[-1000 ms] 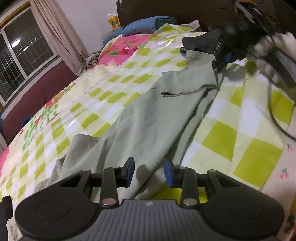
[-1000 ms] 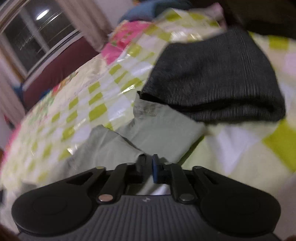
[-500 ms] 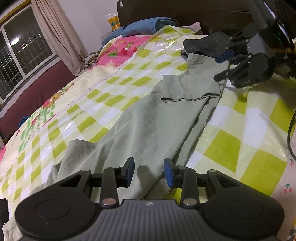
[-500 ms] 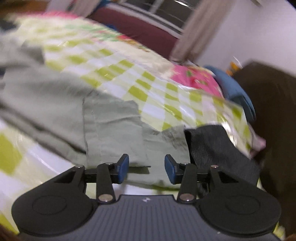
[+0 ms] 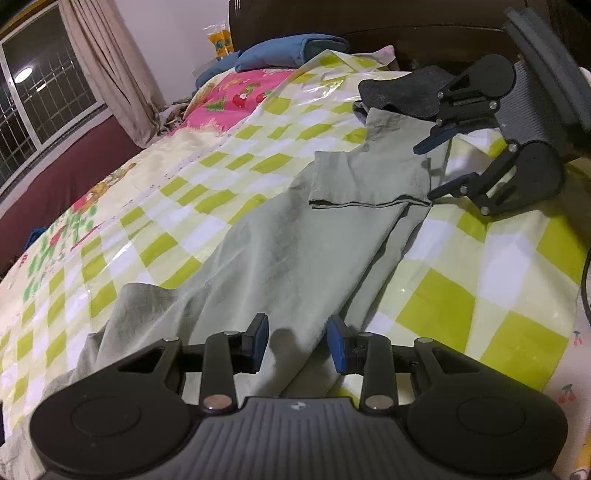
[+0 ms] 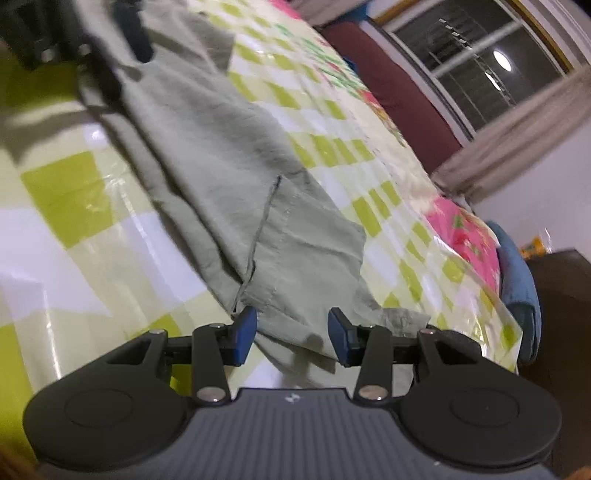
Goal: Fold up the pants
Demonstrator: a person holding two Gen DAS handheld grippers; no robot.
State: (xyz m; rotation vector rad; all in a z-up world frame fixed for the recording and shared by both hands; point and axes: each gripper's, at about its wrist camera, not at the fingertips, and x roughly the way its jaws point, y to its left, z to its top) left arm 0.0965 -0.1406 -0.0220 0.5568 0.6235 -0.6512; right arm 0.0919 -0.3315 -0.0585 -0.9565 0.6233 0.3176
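The pale green pants (image 5: 280, 258) lie stretched along the checked bedspread (image 5: 461, 295), running from directly under the left gripper (image 5: 298, 341) away to the right gripper (image 5: 439, 166) at their far end. A hemmed end (image 5: 369, 181) is folded back over the cloth just short of the right gripper. In the left wrist view, the left gripper points downward at the near, crumpled part of the pants; its blue pads (image 5: 338, 343) stand apart with cloth lying beneath the gap, and nothing is pinched between them.

The right gripper (image 6: 291, 334) is rolled onto its side, so in the left wrist view one finger sits above the other, both aimed at the edge of the folded end. Its jaws have just been opening; its own camera shows the pads (image 6: 242, 334) parted, the folded end of the pants (image 6: 295, 258) spreading beyond and beneath them, with no cloth clamped. That view is tilted and slightly blurred.

Beyond the right gripper lies a dark grey folded garment (image 5: 402, 92), touching the far end of the pants. Farther off are a blue pillow (image 5: 291, 50), a dark headboard (image 5: 369, 18), a curtain (image 5: 110, 66) and a barred window (image 5: 37, 103).
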